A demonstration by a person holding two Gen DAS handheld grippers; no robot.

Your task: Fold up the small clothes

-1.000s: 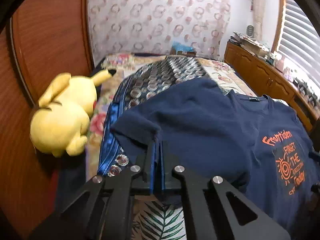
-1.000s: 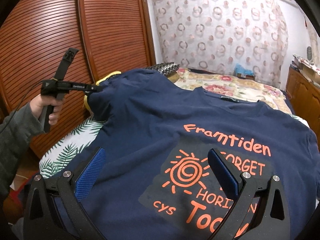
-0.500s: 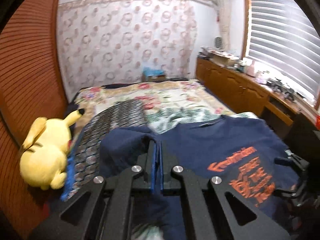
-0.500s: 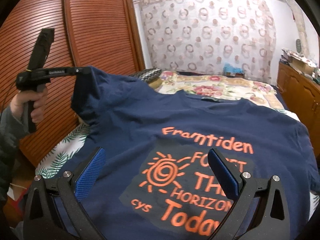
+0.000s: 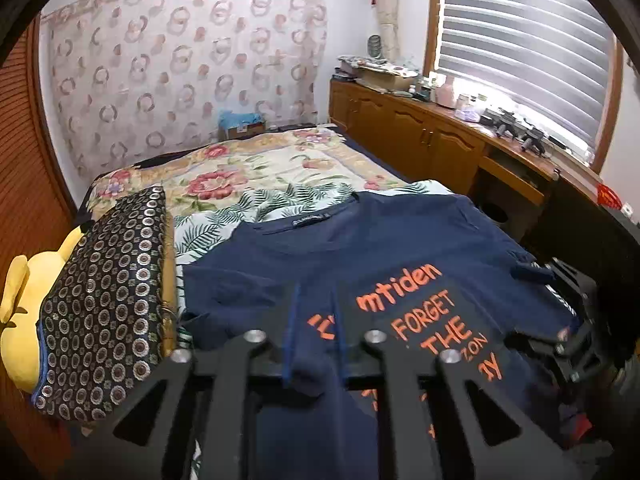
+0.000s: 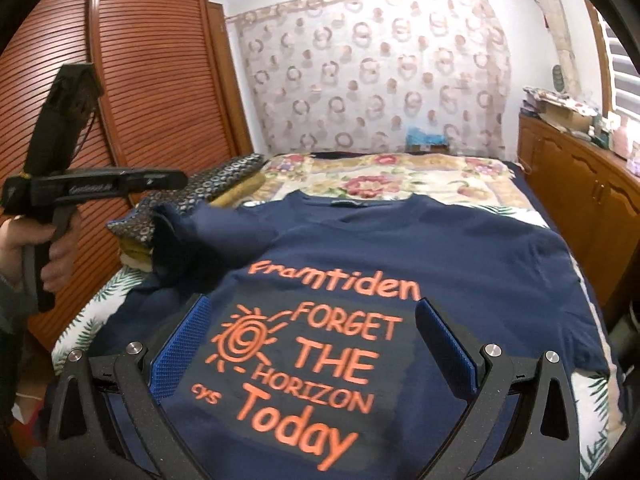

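left wrist: left tool (image 5: 314, 320) opening, sleeve (image 5: 316, 364) between its jaws.

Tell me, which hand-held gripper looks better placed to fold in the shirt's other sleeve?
Probably the right hand-held gripper: open and empty over the navy T-shirt. The left hand-held gripper is opening with the folded sleeve between its fingers.

navy t-shirt (image 6: 400, 248) face-up on bed (sleeve seemingly folded inward)
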